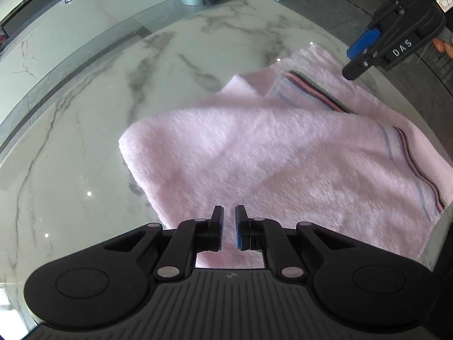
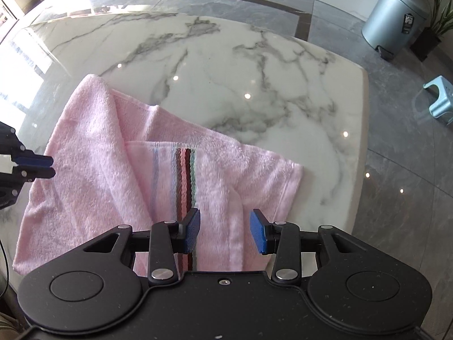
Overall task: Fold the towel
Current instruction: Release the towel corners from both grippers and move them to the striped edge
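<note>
While the marble counter (image 2: 226,65) took up most of both views, the pink towel (image 2: 93,175) lay on it near its close edge, loosely doubled and askew, one striped end turned over on top of the rest. Beyond the towel, off the counter, a grey bin (image 2: 396,17) and a pale blue stool (image 2: 441,99) stood on the tiled floor. The right gripper (image 2: 225,231) hung over the towel's striped band (image 2: 185,175), its jaws wide apart and holding nothing. The left gripper (image 1: 229,228) hovered above the towel's opposite side, its jaws drawn nearly together with only a thin gap and no cloth between them.

The step in hand looked like taking a fresh hold for the next fold. To do it well, each gripper would probably need to pinch a corner or hem of the same edge, catching every layer there, then lift evenly and lay that edge square on the far one, since the layers sat crooked.
</note>
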The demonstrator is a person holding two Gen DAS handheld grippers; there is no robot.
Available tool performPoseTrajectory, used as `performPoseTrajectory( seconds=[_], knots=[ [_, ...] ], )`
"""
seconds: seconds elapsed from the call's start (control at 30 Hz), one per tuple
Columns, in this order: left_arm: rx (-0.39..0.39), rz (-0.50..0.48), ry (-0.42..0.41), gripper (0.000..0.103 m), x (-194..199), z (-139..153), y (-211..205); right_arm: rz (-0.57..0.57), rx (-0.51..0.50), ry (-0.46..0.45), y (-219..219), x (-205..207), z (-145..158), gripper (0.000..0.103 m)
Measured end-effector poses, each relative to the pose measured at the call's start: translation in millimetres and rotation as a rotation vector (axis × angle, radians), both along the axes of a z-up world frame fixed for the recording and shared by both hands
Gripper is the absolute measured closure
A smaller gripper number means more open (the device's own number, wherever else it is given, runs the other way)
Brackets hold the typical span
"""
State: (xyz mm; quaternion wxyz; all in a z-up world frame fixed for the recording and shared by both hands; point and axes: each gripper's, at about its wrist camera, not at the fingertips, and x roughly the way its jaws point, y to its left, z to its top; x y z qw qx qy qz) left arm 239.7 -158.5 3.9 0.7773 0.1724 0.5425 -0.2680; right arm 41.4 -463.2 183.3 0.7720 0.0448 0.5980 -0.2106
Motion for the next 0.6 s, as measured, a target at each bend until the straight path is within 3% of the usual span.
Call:
performPoseTrajectory(
  seconds=[0.3, 0.5, 0.6],
  knots=[
    [-0.004, 0.043, 0.038, 0.095, 50, -23, 0, -0.003, 0.059, -0.005, -19, 27, -18, 0.067],
    [-0.008, 0.034, 0.041, 0.095, 51, -26, 0, -0.014, 0.093, -0.003, -21, 28, -28, 0.095],
    [-0.011, 0.043, 0.051, 0.095, 52, -26, 1, -0.006, 0.064, -0.007, -16, 27, -20, 0.099]
  ],
)
